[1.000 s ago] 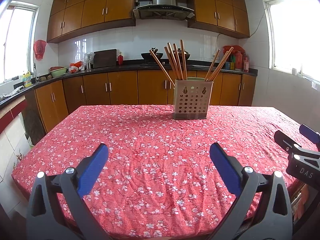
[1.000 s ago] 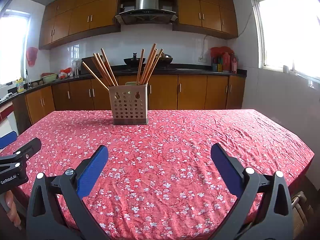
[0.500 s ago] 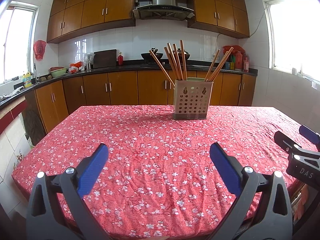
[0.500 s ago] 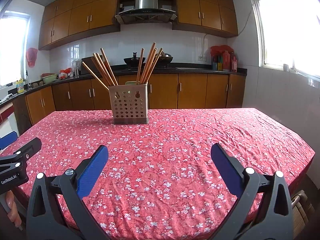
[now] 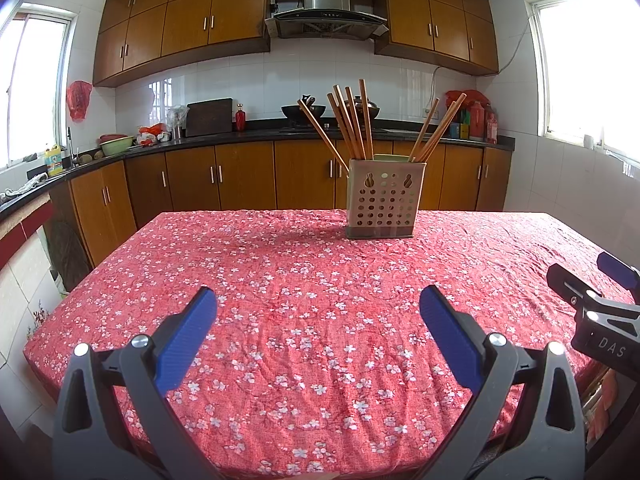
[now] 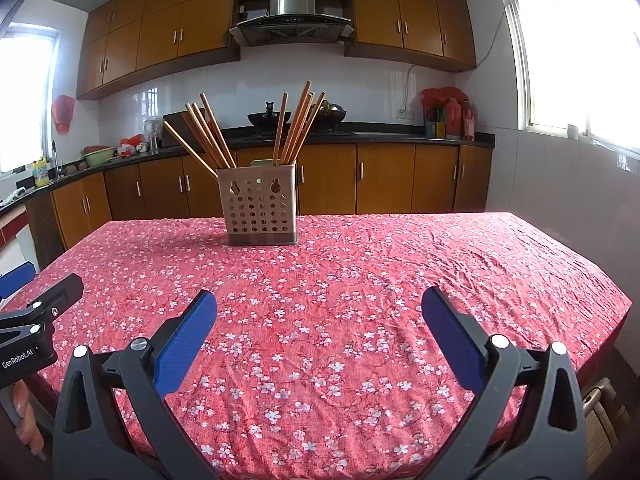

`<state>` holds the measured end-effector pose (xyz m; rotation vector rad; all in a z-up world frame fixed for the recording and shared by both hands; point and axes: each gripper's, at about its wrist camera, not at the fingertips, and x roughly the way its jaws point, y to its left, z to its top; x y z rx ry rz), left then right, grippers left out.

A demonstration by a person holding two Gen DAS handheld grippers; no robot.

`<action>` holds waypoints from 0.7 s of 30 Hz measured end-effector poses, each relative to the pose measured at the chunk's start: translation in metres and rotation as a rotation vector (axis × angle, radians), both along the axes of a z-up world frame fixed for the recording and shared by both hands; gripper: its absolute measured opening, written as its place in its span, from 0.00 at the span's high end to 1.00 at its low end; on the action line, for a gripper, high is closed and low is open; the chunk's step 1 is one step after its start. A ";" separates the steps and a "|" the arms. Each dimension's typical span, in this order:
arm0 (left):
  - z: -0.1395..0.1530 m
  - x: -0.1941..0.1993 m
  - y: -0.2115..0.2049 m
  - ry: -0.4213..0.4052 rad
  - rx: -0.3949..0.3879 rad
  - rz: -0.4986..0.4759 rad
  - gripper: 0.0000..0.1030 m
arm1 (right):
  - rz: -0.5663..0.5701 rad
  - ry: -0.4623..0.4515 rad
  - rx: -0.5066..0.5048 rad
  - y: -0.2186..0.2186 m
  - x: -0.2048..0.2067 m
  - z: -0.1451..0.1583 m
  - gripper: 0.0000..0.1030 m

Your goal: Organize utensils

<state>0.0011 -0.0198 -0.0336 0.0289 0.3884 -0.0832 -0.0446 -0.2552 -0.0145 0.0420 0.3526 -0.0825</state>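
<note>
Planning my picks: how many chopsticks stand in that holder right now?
9 wooden chopsticks in the beige perforated holder: five fanned left, four leaning right. Overlaps among them may hide another.

Black gripper (image 5: 318,312), blue pads (image 5: 186,336)

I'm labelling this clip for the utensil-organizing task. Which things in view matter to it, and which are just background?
Part of the job:
chopsticks
perforated holder
left gripper, open
right gripper, open

Just there:
floral tablecloth
wok
range hood
green bowl
red bottles
</note>
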 end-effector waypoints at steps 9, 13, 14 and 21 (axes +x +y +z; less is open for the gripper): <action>0.000 0.000 0.000 0.000 0.000 0.000 0.04 | 0.000 0.000 0.000 0.000 0.000 0.000 0.02; 0.000 0.000 0.000 0.000 0.000 0.001 0.04 | -0.001 0.002 0.001 0.000 0.001 -0.001 0.02; 0.000 0.000 0.000 -0.001 0.001 0.000 0.04 | -0.001 0.002 0.001 0.000 0.000 -0.001 0.02; -0.001 0.001 0.001 0.001 0.003 -0.003 0.04 | 0.000 0.002 0.002 -0.001 0.000 0.000 0.02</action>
